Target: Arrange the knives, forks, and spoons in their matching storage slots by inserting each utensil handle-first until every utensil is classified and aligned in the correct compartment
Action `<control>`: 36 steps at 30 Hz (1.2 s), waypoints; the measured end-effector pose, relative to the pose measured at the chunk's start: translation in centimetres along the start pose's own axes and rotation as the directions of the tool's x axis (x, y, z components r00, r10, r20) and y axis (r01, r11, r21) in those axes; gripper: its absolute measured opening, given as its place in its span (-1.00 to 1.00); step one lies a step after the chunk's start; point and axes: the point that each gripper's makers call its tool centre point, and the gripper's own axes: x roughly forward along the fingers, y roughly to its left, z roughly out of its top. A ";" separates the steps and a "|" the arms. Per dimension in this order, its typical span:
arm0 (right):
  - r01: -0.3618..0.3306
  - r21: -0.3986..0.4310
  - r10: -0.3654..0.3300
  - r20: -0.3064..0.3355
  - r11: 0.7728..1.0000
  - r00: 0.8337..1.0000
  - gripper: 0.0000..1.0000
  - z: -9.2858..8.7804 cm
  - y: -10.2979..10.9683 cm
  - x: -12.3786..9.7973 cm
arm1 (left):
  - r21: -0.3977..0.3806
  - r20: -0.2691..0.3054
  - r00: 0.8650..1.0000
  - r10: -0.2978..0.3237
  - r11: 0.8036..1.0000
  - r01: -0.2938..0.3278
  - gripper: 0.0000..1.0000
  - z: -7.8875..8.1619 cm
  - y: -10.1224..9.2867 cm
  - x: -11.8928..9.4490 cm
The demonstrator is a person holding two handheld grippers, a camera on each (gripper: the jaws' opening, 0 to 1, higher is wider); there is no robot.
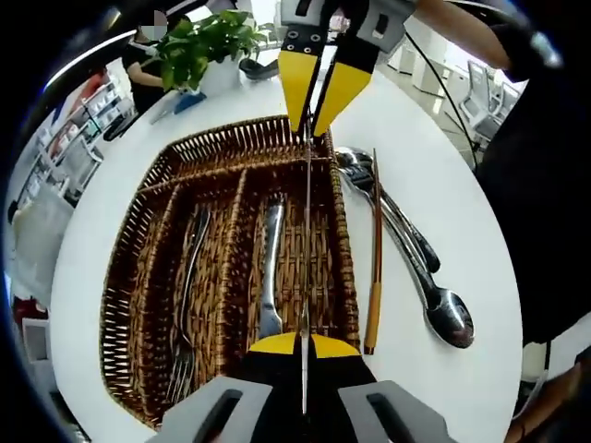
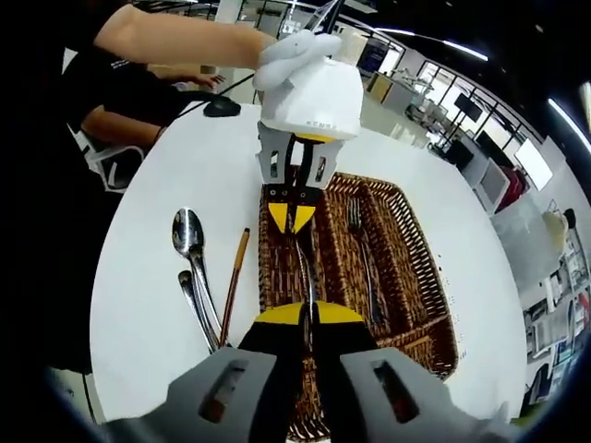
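Both pairs of yellow-tipped jaws are pressed together on one thin metal utensil (image 1: 306,277), seen edge-on: the left gripper (image 1: 304,349) pinches one end, the right gripper (image 2: 307,314) the other. It hangs lengthwise over the rightmost slot of the brown woven wicker tray (image 1: 138,277), just inside its right wall. Two silver forks (image 1: 187,277) lie in the left slot, and one silver utensil (image 1: 270,268) in the middle. On the round white worktop (image 1: 434,185), beside the tray's right edge, lie two silver spoons (image 1: 434,295) and one brown wooden chopstick (image 1: 376,268). Bare worktop rings the tray. A green potted plant (image 1: 199,46) stands at the far rim.
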 end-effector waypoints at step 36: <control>-0.097 0.152 0.110 -0.083 0.984 0.990 -0.95 -3.7 1.5 3.6 | -0.046 -0.029 0.999 -0.035 0.998 0.034 -0.90 -1.4 0.4 1.0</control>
